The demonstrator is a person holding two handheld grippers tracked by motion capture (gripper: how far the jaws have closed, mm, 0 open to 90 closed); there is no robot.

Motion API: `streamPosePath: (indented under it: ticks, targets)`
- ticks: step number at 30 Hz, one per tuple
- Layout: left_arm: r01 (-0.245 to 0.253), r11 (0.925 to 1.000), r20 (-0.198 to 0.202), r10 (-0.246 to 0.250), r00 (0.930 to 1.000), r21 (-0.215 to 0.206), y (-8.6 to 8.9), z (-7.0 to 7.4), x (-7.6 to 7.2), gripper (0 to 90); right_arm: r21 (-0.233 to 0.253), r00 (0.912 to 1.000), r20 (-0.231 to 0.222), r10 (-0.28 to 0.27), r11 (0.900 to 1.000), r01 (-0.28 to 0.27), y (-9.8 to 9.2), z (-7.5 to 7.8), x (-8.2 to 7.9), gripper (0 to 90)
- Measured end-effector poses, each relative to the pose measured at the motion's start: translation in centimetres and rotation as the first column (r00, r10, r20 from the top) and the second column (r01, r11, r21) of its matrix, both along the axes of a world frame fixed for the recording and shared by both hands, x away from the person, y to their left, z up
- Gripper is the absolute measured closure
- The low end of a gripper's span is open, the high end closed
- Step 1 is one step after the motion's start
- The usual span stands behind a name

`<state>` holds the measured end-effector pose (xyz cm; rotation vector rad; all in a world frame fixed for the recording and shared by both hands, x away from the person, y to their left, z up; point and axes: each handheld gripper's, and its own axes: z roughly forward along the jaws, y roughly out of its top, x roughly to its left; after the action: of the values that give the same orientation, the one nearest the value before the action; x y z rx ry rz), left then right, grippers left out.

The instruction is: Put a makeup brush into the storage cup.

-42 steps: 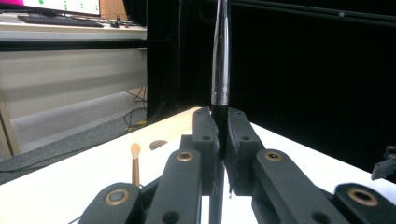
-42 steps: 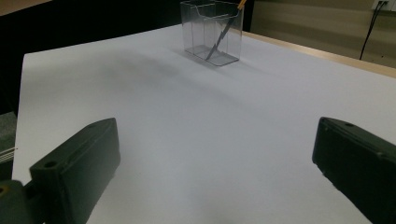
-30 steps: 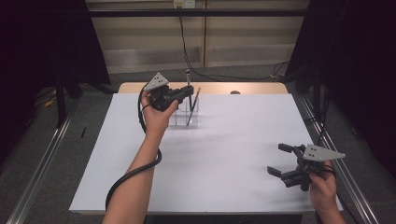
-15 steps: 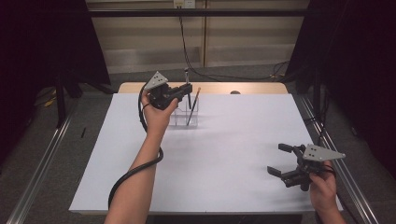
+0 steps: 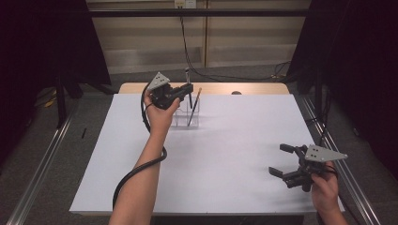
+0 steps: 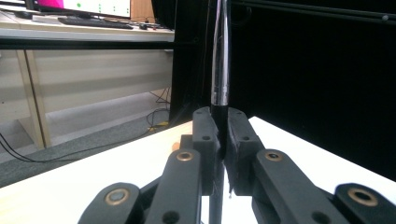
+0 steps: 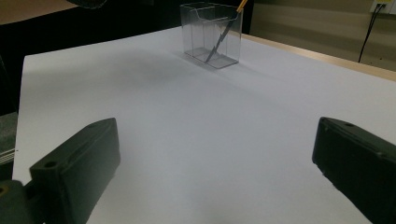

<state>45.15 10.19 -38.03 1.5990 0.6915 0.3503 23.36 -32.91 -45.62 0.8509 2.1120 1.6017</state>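
since the left gripper [image 5: 187,89] is clamped on the slim black-and-chrome pen [image 6: 220,70] above the clear plastic holder [image 5: 187,112], keep it upright and lower it straight into a compartment, while the right gripper [image 5: 282,161] rests wide open.

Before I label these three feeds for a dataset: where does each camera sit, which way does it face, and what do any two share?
High view: above the person's side, looking forward and down at the white table; both forearms and grippers show.
Left gripper view: rides the left gripper, whose jaws clamp a dark pen.
Right gripper view: rides the right gripper, jaws apart, facing the clear holder.
Shared: high and right gripper views both show the holder.
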Motion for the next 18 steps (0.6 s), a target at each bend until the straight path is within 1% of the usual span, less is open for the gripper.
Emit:
streamPosePath:
  ticks: [14, 18]
  targets:
    - [-0.013, 0.9999, 0.009, 0.013, 0.9999, 0.006, -0.38, -0.21, 0.44, 83.9, -0.004, 1.0000, 0.000, 0.000, 1.000, 0.000, 0.01, 0.02, -0.03, 0.7]
    - [-0.016, 0.9998, 0.005, 0.016, 0.9999, 0.009, -0.56, -0.33, 0.53, 83.9, -0.005, 1.0000, 0.005, -0.001, 1.000, 0.001, 0.01, 0.07, -0.06, 0.7]
